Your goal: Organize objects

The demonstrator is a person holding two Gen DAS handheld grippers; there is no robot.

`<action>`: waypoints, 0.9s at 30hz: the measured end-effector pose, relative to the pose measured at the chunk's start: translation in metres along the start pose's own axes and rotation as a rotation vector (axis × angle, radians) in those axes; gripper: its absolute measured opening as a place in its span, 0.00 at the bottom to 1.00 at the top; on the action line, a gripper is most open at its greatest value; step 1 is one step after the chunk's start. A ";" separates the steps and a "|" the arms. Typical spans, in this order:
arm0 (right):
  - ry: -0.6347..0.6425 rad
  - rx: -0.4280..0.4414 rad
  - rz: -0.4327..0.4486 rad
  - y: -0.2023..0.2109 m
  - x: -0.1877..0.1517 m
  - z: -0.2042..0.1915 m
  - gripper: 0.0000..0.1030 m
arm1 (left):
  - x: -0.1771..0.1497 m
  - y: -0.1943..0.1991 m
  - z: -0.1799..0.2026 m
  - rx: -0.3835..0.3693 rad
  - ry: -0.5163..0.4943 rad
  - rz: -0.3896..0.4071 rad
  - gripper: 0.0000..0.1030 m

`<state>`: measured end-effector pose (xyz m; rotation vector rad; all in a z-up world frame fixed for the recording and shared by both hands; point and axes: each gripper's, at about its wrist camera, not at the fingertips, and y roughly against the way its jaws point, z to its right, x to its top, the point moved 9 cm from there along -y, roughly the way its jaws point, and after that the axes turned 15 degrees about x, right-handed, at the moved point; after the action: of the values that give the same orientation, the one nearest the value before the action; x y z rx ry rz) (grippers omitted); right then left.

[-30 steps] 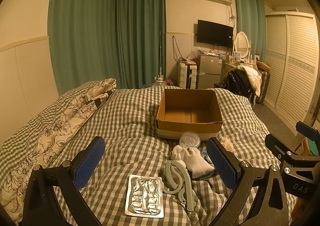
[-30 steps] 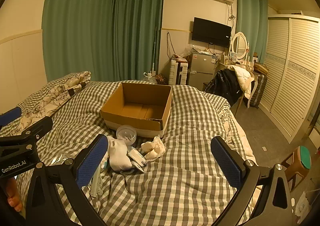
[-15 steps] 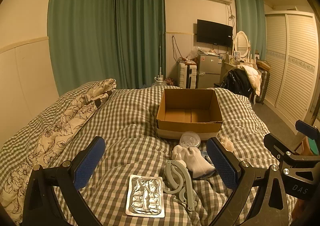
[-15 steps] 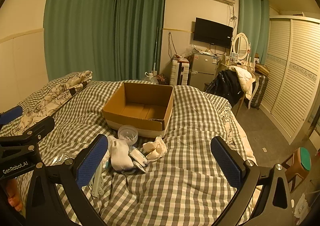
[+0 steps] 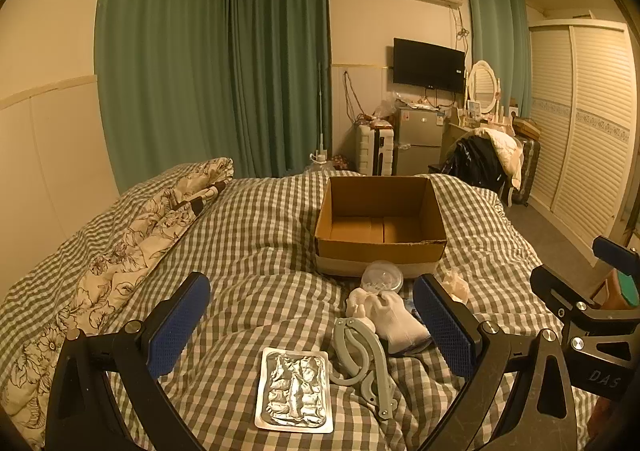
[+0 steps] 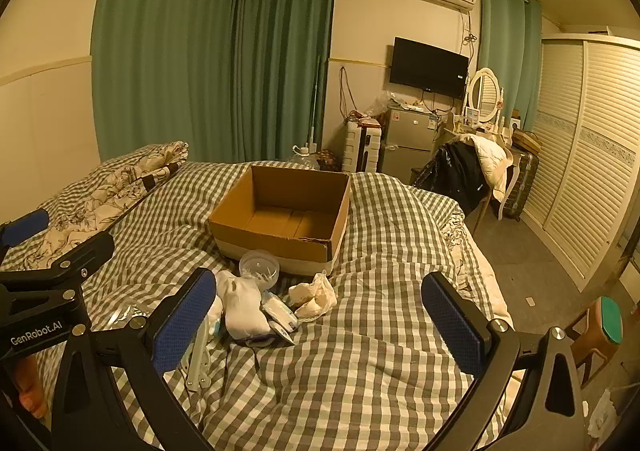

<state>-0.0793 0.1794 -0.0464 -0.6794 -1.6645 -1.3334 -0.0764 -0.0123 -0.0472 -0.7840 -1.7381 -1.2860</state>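
Note:
An empty open cardboard box (image 5: pixel 380 229) (image 6: pixel 284 219) sits on the checked bed. In front of it lie a clear round container (image 5: pixel 381 277) (image 6: pixel 259 268), a white sock (image 5: pixel 394 315) (image 6: pixel 242 305), a cream cloth (image 6: pixel 314 295), a small packet (image 6: pixel 280 315), a grey folding hanger (image 5: pixel 362 359) and a silver foil blister pack (image 5: pixel 295 389). My left gripper (image 5: pixel 312 325) is open and empty, above the foil pack and hanger. My right gripper (image 6: pixel 320 321) is open and empty, to the right of the pile.
A floral quilt (image 5: pixel 132 239) lies along the bed's left side. Green curtains, a TV, a fridge (image 5: pixel 416 141), a chair with clothes (image 5: pixel 484 161) and a wardrobe (image 5: pixel 592 139) stand beyond. A stool (image 6: pixel 600 325) stands on the floor at right.
The right gripper has shifted slightly; the box and pile sit a little further right in its view. The left view is nearly unchanged.

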 end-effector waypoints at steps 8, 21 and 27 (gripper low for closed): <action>0.007 0.006 -0.024 -0.008 -0.008 -0.001 1.00 | -0.013 -0.010 -0.004 0.013 -0.016 -0.031 1.00; -0.015 0.028 -0.115 -0.037 -0.041 0.007 1.00 | -0.091 -0.061 -0.008 0.030 -0.074 -0.255 1.00; -0.012 0.039 -0.163 -0.055 -0.056 0.004 1.00 | -0.124 -0.087 0.006 0.026 -0.133 -0.346 1.00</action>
<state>-0.1003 0.1741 -0.1215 -0.5396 -1.7820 -1.4089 -0.0925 -0.0331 -0.1965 -0.5801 -2.0592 -1.4600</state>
